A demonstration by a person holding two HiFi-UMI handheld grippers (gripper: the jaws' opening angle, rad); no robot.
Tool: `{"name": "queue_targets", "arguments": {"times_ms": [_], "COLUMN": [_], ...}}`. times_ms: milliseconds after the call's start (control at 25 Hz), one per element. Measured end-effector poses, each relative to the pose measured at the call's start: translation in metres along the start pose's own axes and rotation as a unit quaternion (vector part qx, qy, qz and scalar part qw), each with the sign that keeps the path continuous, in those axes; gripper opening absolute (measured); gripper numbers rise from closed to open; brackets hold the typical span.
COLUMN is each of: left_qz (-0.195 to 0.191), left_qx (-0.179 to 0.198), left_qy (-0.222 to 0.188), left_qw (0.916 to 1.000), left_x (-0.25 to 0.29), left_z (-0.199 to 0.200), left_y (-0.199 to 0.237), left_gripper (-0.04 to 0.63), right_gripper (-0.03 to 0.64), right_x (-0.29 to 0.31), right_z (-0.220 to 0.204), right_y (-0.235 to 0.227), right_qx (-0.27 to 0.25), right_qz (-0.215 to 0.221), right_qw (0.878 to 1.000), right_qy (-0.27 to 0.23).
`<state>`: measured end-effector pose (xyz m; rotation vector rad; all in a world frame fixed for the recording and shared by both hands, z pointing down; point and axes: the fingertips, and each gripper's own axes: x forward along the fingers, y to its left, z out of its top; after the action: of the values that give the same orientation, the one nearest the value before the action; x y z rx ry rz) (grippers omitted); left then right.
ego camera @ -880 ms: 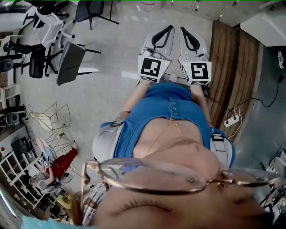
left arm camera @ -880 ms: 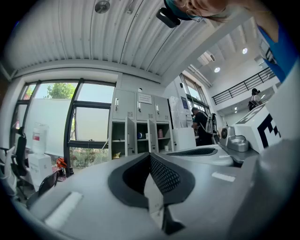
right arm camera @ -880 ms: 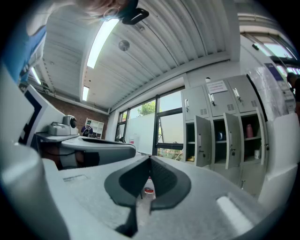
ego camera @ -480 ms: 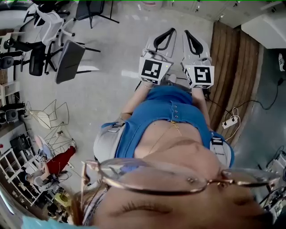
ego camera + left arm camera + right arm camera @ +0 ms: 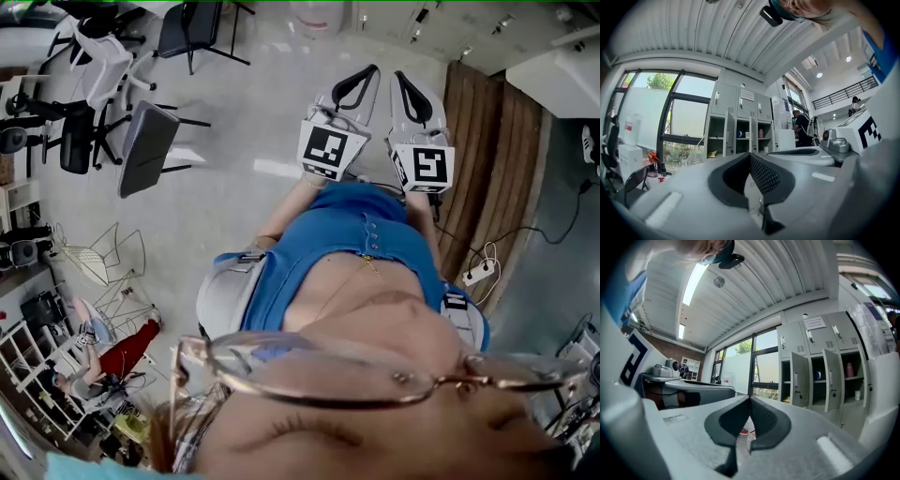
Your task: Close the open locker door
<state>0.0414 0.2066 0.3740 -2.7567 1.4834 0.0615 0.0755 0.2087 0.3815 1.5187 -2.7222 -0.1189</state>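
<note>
A bank of grey lockers (image 5: 740, 126) stands ahead by the window in the left gripper view, with two doors (image 5: 729, 136) swung open on shelves that hold small items. The right gripper view shows the same lockers (image 5: 825, 376) at its right, open doors (image 5: 800, 379) sticking out. My left gripper (image 5: 750, 154) is shut with nothing between its pads, far from the lockers. My right gripper (image 5: 750, 398) is shut and empty too. In the head view both grippers are held side by side in front of the body, left gripper (image 5: 372, 69) and right gripper (image 5: 397, 75).
Office chairs (image 5: 145, 141) and wire racks (image 5: 103, 248) stand on the floor at the left. A wooden strip (image 5: 487, 150) and a power strip (image 5: 478, 272) lie at the right. A person in dark clothes (image 5: 802, 129) stands right of the lockers. A white carton (image 5: 629, 159) sits low left.
In the head view both grippers have drifted a little up and to the right, still side by side and shut. The floor and chairs have shifted slightly with the head.
</note>
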Motion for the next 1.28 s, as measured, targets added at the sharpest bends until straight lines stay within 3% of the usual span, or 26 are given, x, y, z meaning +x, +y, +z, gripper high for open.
{"name": "queue_targets", "arguments": {"times_ms": [440,680,1280], "left_qz": [-0.044,-0.062,-0.046], "left_qx": [-0.003,0.002,-0.022], "left_qy": [0.003,0.01,0.011], "left_qw": [0.999,0.998,0.9987], "left_x": [0.056,0.071,0.094], "left_z": [0.001,-0.004,-0.012], "left_y": [0.082,0.114,0.155], "left_gripper": [-0.002,-0.002,-0.002], "right_gripper": [0.0,0.0,0.0], "right_x": [0.106,0.135,0.18], "right_z": [0.003,-0.004,-0.016], "right_y": [-0.012,-0.013,-0.019], "right_qx": [0.0,0.011,0.019], "right_qz": [-0.027,-0.052,-0.035], "right_qw": [1.0,0.999,0.999], "right_qy": [-0.007,-0.003,0.013]}}
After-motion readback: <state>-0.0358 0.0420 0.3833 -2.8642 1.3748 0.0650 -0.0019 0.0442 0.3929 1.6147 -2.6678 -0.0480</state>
